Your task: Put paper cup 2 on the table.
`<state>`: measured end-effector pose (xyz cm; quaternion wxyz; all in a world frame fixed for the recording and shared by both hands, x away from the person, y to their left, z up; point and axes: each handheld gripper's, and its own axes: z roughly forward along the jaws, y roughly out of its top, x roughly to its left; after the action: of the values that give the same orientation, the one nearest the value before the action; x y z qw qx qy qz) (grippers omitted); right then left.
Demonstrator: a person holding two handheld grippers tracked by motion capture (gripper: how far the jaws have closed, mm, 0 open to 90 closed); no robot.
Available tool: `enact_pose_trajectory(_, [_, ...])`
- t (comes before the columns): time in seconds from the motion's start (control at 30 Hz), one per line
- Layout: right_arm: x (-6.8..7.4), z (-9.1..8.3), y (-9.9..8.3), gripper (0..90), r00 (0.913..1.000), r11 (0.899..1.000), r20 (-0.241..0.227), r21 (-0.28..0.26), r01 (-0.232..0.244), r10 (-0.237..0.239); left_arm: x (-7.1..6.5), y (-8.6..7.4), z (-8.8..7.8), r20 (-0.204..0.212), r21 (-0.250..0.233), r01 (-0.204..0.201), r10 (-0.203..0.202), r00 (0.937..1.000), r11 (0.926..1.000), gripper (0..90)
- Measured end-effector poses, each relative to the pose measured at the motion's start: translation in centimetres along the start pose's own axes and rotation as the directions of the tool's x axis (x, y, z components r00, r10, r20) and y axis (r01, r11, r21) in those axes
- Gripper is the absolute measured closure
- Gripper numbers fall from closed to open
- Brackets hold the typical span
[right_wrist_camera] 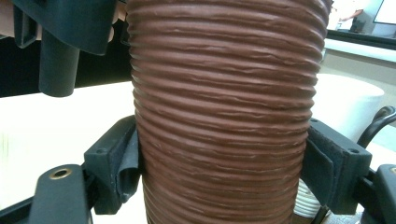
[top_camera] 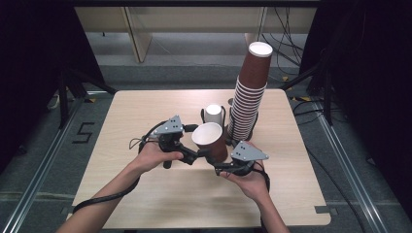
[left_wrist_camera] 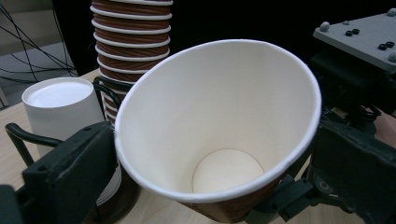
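A ribbed brown paper cup, white inside, hangs tilted above the table between both grippers. In the right gripper view my right gripper is shut on the cup, its pads pressing the lower wall from both sides. My left gripper comes in from the left and holds the cup at its rim. In the left gripper view the jaws of the left gripper touch the rim of the cup on both sides, and the cup is empty. My right gripper sits at the cup's base.
A tall stack of brown cups stands behind the held cup, also close behind it as the stack. A white cup sits in a black wire holder beside it. The wooden table has bare room left and front.
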<state>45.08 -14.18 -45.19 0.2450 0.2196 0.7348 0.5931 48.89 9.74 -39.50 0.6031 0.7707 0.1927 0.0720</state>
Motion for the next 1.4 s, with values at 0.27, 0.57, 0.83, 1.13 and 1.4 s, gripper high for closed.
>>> enact_pose_trajectory(0.27, [-0.1,0.1,0.1,21.7,0.9999,1.0,-0.005,-0.011,0.013,-0.014,0.0,-0.1,0.3,0.001,-0.007,0.009,-0.009,1.0,0.9999,0.0])
enact_pose_trajectory(0.57, [0.3,0.2,0.2,21.7,0.9998,1.0,-0.021,-0.007,-0.007,0.007,-0.2,-0.2,0.9,-0.007,-0.015,0.027,-0.027,0.9996,0.9995,0.0])
enact_pose_trajectory(0.83, [0.5,0.5,0.4,21.7,0.9996,1.0,-0.028,-0.024,-0.009,0.008,-0.3,-0.2,1.5,-0.009,-0.028,0.018,-0.018,0.9998,0.9994,0.0])
enact_pose_trajectory(1.13, [0.6,0.5,0.4,21.7,0.999,0.999,-0.037,-0.024,-0.025,0.024,-0.2,-0.3,1.5,-0.005,-0.039,0.004,-0.004,1.0,0.9992,3.0])
enact_pose_trajectory(1.4, [0.6,0.7,0.3,21.2,0.9986,0.998,-0.046,-0.046,-0.03,0.027,-0.3,-0.2,1.4,0.001,-0.04,-0.012,0.013,0.9999,0.9991,6.0])
